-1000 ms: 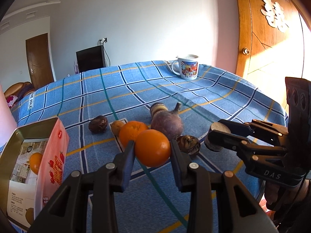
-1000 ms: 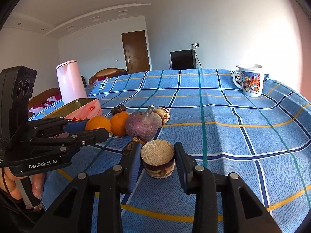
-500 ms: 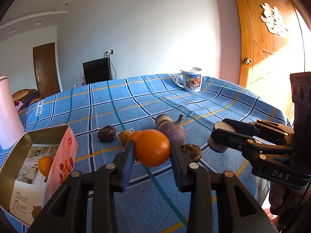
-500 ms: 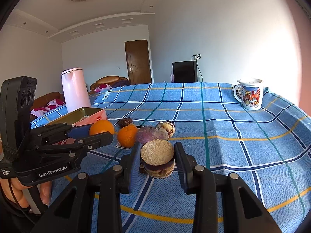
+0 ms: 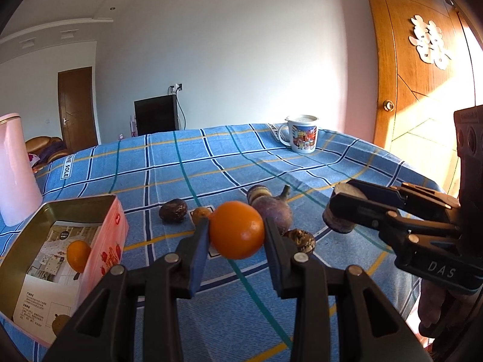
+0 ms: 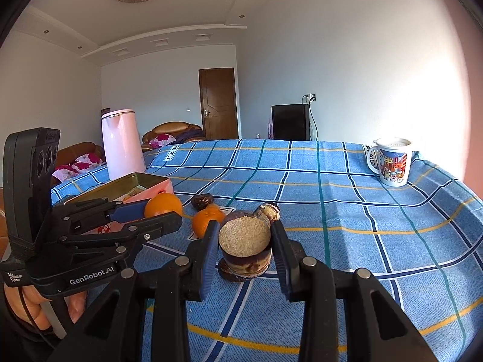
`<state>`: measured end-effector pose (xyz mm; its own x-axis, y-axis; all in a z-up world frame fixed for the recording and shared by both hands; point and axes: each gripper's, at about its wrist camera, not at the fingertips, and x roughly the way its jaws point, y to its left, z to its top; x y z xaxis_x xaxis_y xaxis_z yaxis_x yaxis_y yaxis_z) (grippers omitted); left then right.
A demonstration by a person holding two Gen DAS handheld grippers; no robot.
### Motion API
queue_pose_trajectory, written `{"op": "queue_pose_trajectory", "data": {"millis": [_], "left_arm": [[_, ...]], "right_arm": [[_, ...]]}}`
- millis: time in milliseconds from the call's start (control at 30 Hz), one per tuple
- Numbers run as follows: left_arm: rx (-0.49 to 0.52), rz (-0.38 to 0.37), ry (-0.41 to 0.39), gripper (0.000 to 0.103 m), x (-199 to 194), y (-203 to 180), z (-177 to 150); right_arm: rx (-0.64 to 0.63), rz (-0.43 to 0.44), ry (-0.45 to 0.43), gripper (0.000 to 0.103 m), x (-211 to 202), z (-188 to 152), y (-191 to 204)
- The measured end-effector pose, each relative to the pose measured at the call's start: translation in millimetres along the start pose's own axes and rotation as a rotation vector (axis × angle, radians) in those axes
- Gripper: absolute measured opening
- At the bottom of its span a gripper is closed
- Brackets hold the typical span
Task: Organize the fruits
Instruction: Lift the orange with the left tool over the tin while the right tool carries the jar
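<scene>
My left gripper (image 5: 237,230) is shut on an orange (image 5: 236,230) and holds it above the blue checked tablecloth (image 5: 187,169). My right gripper (image 6: 244,239) is shut on a cut brown fruit half (image 6: 244,246), also lifted; it shows at the right of the left wrist view (image 5: 339,212). On the cloth lie a purple turnip-like bulb (image 5: 277,209), a dark wrinkled fruit (image 5: 172,209), a small yellow-brown fruit (image 5: 200,213), a brown shrivelled fruit (image 5: 300,239) and a second orange (image 6: 206,220). An open pink tin box (image 5: 65,259) at the left holds one orange (image 5: 78,255).
A pink kettle (image 5: 13,169) stands at the far left behind the box. A printed mug (image 5: 302,137) stands at the far right of the table. The table's right edge drops off near a wooden door (image 5: 422,90).
Both grippers have risen with their fruit still held. The left view now shows the kettle and more of the box's inside.
</scene>
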<state>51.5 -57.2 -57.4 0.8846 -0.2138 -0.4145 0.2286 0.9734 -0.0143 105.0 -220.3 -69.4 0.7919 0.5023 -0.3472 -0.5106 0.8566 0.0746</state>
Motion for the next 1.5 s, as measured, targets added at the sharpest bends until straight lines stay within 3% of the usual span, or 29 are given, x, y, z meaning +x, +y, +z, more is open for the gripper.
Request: {"op": "queue_pose_trajectory", "data": {"millis": [333, 800, 1500], "left_arm": [[-0.051, 0.026, 0.008, 0.037, -8.5, 17.3, -2.5], [-0.104, 0.107, -0.062, 0.037, -39.4, 54.6, 3.6], [-0.203, 0.229, -0.104, 0.037, -70.3, 121.8, 7.2]], "right_arm": [[-0.054, 0.023, -0.011, 0.036, 5.5, 14.4, 17.5], [-0.151, 0.073, -0.038, 0.036, 16.3, 44.4, 55.1], [-0.260, 0.169, -0.056, 0.036, 49.6, 85.0, 116.6]]}}
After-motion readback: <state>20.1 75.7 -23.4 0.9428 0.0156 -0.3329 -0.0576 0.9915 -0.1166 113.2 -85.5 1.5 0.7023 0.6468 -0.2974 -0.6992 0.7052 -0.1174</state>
